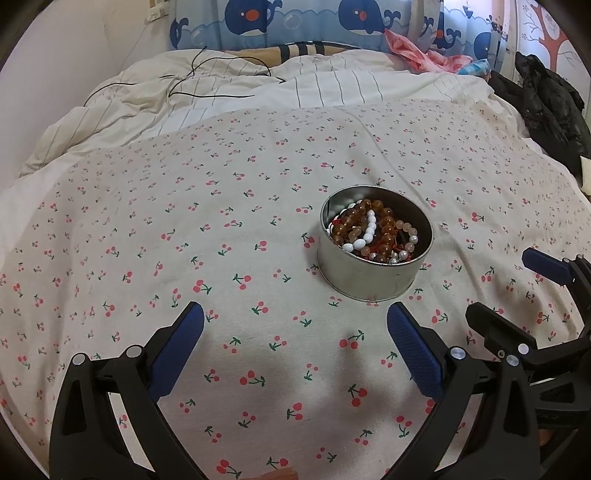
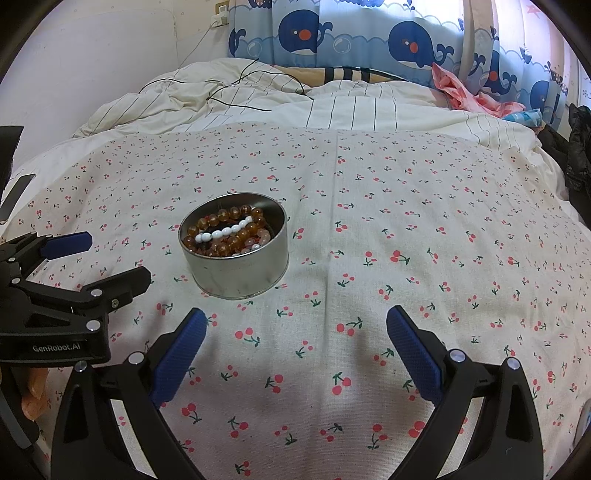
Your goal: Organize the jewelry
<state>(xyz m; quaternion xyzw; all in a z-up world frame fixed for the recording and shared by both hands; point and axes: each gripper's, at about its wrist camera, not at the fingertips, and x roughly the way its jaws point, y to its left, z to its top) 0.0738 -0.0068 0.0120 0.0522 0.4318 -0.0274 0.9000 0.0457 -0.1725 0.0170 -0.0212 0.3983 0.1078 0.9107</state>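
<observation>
1. The left gripper point(image 1: 295, 317) hovers over the cherry-print sheet point(image 1: 147, 240), fingers spread wide and holding nothing.
2. The round tin point(image 1: 373, 273) stands on the sheet between both grippers, with the bead bracelets point(image 1: 373, 230) inside.
3. The right gripper point(image 2: 296, 319) is likewise released, empty.

My pads point(image 1: 177, 350) are blue on black arms. The cloth point(image 1: 184, 221) is cream with red cherries. The tin point(image 1: 369, 277) is silver, holding amber beads point(image 1: 384, 229) and white beads point(image 1: 367, 230). The curtain point(image 2: 332, 33) is blue, with whales.
</observation>
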